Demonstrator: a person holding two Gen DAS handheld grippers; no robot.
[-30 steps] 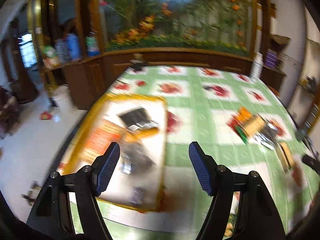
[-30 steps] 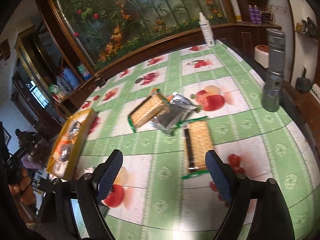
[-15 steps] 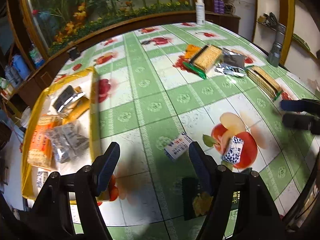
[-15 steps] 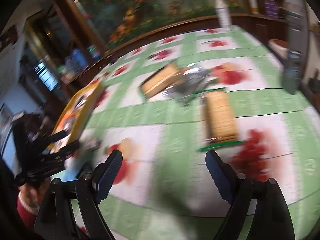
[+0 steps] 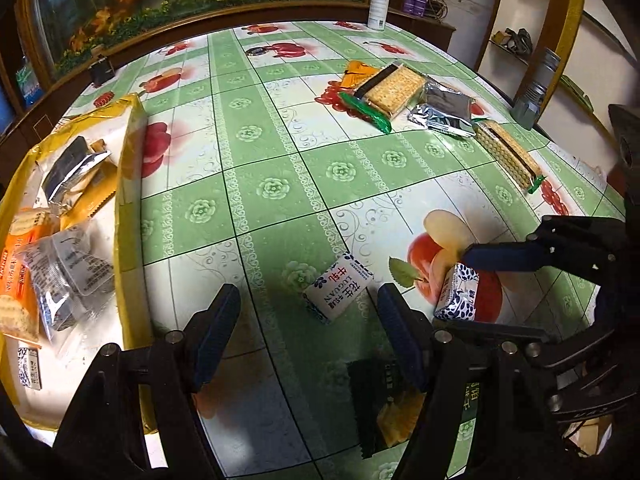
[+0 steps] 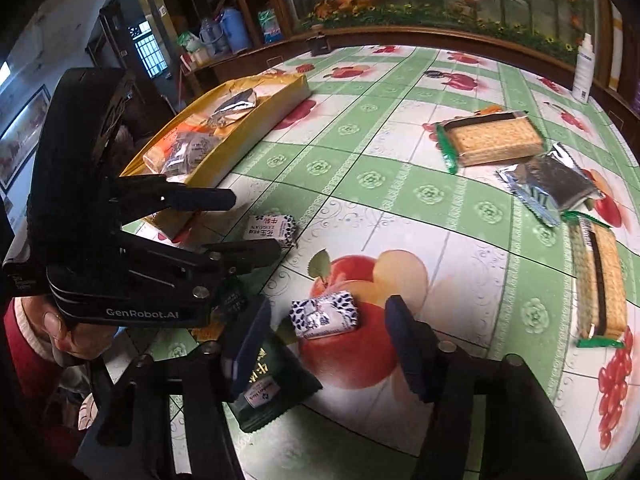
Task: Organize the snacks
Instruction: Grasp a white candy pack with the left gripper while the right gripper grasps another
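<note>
Two small white-and-blue wrapped candies lie near the table's front. My left gripper [image 5: 310, 336] is open, just short of one candy [image 5: 339, 287], also in the right wrist view [image 6: 270, 230]. My right gripper [image 6: 326, 342] is open with its pads either side of the other candy [image 6: 325, 314], also in the left wrist view [image 5: 458, 298]. A dark green snack pouch [image 6: 268, 394] lies under the right gripper's left finger. The yellow tray [image 5: 129, 168] on the left holds several snack packs.
Two green-edged cracker packs [image 5: 386, 90] [image 5: 506, 154] and a silver foil pack [image 5: 442, 110] lie at the far right of the green fruit-print table. A white bottle [image 5: 378, 0] stands at the back edge; a grey torch [image 5: 534, 84] stands at the right edge.
Both grippers swung down and inward to the table's front. The left turned from the tray toward one candy. The right came to straddle the other candy.
</note>
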